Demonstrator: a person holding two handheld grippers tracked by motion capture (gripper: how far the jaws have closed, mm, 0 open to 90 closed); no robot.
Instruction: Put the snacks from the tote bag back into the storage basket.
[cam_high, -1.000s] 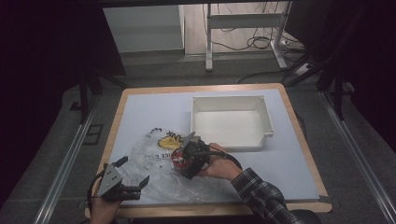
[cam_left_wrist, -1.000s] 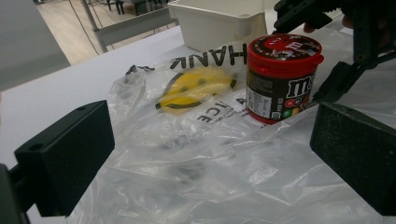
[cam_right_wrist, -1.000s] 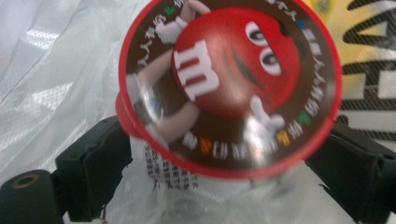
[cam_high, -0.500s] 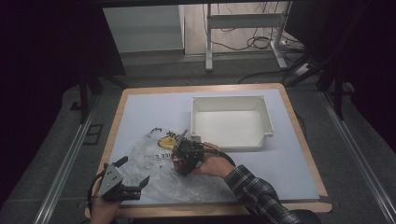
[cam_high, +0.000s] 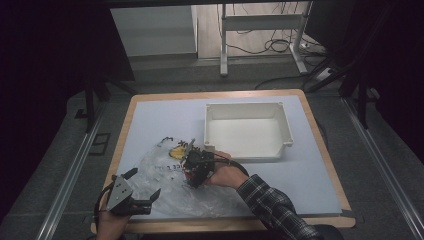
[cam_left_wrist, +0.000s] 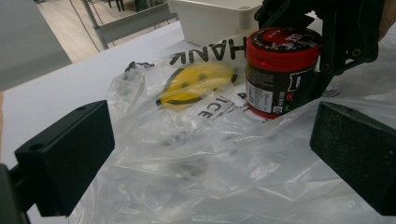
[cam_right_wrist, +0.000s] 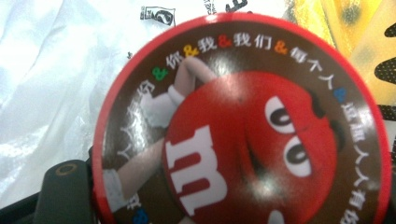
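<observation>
Dark surroundings frame your tabletop (cam_high: 310, 165), with a white bin (cam_high: 247, 131) at its far right and a crumpled clear plastic bag (cam_high: 165, 185) spread at the near left. From the high view, your right gripper (cam_high: 196, 167) sits over the bag and hides what it carries. Your left gripper view resolves this: a candy jar (cam_left_wrist: 279, 70) with a red lid stands upright on the bag, and the right gripper's black frame (cam_left_wrist: 345, 37) closes against its side and top, so the right gripper is clamped on the jar. Your right gripper view adds the lid's printed face (cam_right_wrist: 243, 126), a red cartoon character ringed by characters, cut off at the lower and right edges. Your left gripper (cam_high: 131, 192) rests at the tabletop's near left edge, jaws wide apart, nothing between them. The bag's yellow smiley print (cam_left_wrist: 198, 84) lies beside the jar; its black lettering is partly creased and unreadable.
</observation>
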